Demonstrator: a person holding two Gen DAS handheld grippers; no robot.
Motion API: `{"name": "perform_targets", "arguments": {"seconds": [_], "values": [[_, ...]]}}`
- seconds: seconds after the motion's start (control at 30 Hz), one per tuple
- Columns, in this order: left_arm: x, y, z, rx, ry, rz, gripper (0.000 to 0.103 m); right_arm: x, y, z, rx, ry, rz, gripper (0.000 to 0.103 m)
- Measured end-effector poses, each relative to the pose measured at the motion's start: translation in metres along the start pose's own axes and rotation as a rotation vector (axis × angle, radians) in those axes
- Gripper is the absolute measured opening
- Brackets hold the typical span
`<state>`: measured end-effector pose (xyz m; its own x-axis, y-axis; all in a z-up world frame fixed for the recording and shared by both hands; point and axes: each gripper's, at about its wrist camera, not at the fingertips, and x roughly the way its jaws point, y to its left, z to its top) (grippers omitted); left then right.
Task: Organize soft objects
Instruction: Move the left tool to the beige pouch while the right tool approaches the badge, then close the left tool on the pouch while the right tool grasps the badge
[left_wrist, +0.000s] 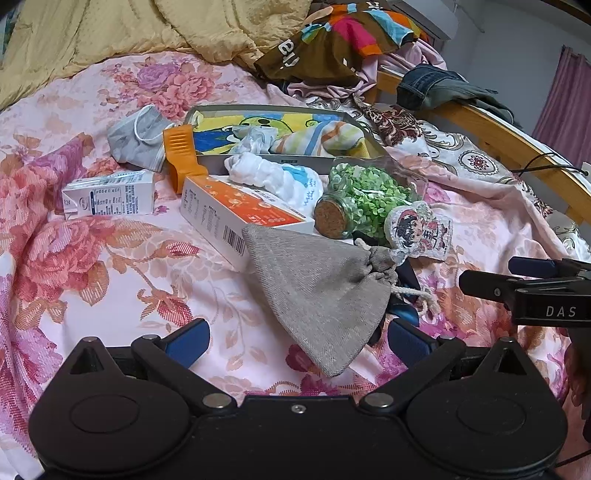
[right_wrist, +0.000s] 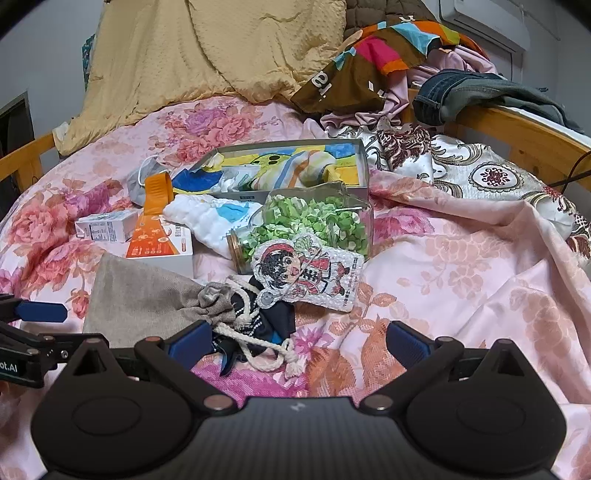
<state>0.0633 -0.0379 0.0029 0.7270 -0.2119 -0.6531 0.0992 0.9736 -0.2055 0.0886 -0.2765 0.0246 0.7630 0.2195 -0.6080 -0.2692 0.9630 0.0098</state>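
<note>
A grey drawstring pouch lies on the floral bedsheet, its lower corner between the open fingers of my left gripper. It also shows in the right wrist view. My right gripper is open and empty above the pouch's white cord and a dark cloth. A cartoon-print pad leans on a jar of green bits. A white towel lies beside a grey box that holds colourful cloths. A grey face mask lies to its left.
An orange-white carton, a small milk carton and an orange plastic tool lie among the soft things. A yellow quilt, piled clothes and jeans on the wooden bed rail are behind.
</note>
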Motion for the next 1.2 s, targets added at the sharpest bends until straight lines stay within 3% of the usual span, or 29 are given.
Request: {"name": "perform_targets", "arguments": {"seconds": [0.23, 0.67, 0.87, 1.03, 1.2], "values": [[0.007, 0.003, 0.003, -0.036, 0.007, 0.005, 0.102, 0.013, -0.009, 0.01, 0.022, -0.02, -0.001, 0.103], [0.027, 0.008, 0.01, -0.132, 0.052, -0.038, 0.102, 0.061, -0.037, 0.037, 0.009, -0.081, 0.092, 0.103], [0.032, 0.012, 0.01, -0.189, 0.063, -0.065, 0.1, 0.08, -0.048, 0.038, 0.002, -0.058, 0.141, 0.103], [0.033, 0.01, 0.011, -0.188, 0.066, -0.071, 0.096, 0.086, -0.044, 0.035, -0.009, -0.018, 0.188, 0.099], [0.031, 0.011, 0.011, -0.195, 0.063, -0.088, 0.08, 0.079, -0.043, 0.034, -0.02, -0.015, 0.227, 0.089]]}}
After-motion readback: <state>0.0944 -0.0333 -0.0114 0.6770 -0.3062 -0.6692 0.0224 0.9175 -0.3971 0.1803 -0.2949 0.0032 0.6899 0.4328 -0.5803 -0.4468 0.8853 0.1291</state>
